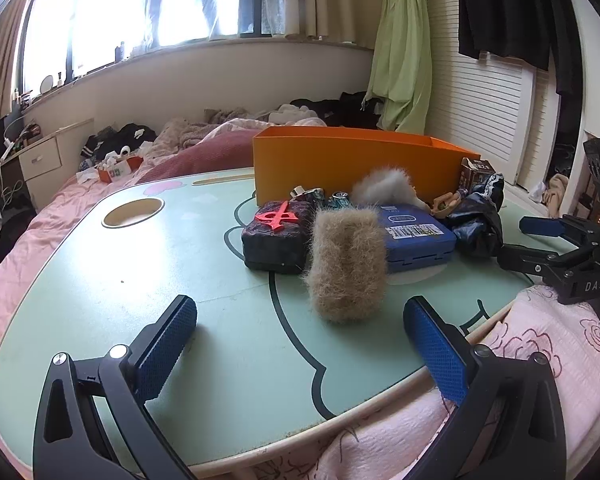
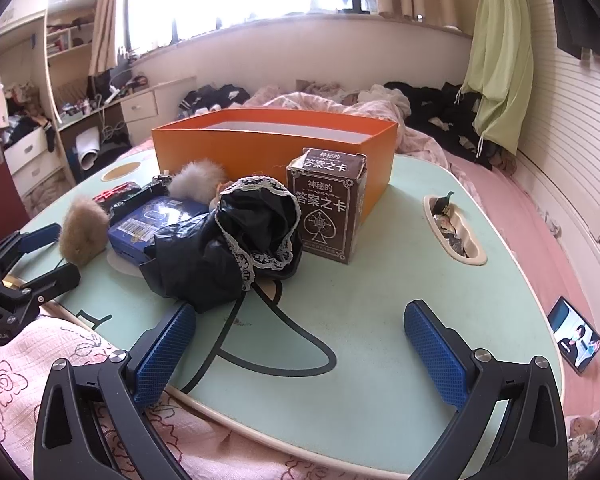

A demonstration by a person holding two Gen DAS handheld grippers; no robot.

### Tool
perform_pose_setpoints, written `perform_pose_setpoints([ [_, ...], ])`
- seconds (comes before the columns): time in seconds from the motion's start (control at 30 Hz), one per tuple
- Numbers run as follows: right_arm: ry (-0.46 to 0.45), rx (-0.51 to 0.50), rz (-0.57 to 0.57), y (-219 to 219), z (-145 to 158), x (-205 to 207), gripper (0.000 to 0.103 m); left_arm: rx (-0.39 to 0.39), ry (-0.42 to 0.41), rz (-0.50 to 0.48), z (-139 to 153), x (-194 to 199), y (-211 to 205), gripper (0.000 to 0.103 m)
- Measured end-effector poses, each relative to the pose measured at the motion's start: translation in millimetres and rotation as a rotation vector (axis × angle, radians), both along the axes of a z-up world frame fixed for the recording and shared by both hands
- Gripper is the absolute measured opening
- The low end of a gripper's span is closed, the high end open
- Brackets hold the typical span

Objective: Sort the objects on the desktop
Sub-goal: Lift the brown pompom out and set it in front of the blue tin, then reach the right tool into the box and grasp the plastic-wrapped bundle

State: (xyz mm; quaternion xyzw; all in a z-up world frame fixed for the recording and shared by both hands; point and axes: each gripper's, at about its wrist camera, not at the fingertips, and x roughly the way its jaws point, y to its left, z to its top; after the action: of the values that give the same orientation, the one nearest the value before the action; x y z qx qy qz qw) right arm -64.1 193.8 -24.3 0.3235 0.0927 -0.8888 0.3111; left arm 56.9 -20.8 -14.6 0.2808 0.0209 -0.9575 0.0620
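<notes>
The left gripper [image 1: 300,344] hung over the near edge of the mint-green desk [image 1: 100,280], its jaws spread wide with nothing between them; just beyond stood a tan furry item [image 1: 346,264] upright. The right gripper [image 2: 300,348] likewise had its jaws wide apart and empty, a black lace-trimmed cloth [image 2: 236,244] lying just past its left finger. Behind the fur sat a dark case with a red emblem [image 1: 278,236] and a blue case [image 1: 416,238], then a brown card box [image 2: 330,208], touching or nearly touching the open orange box [image 2: 276,144] at the far side
</notes>
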Motion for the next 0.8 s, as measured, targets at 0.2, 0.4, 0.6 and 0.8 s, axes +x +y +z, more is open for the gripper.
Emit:
perform_pose_setpoints([
  [0.2, 0.007, 0.002, -0.041, 21, 35, -11, 0.103, 0.002, 0.004, -0.004, 0, 1, 1, 0.103],
  [0.4, 0.023, -0.087, -0.160, 19, 106, -38, 0.103, 0.002, 0.006, -0.005, 1, 1, 1, 0.103],
  [0.6, -0.003, 0.000, -0.158, -58, 125, -68, 0.103, 0.004, 0.010, -0.009, 1, 1, 1, 0.103],
  [0.8, -0.083, 0.044, -0.114, -108, 97, -90, 0.103, 0.006, 0.014, -0.012, 2, 1, 0, 0.103],
])
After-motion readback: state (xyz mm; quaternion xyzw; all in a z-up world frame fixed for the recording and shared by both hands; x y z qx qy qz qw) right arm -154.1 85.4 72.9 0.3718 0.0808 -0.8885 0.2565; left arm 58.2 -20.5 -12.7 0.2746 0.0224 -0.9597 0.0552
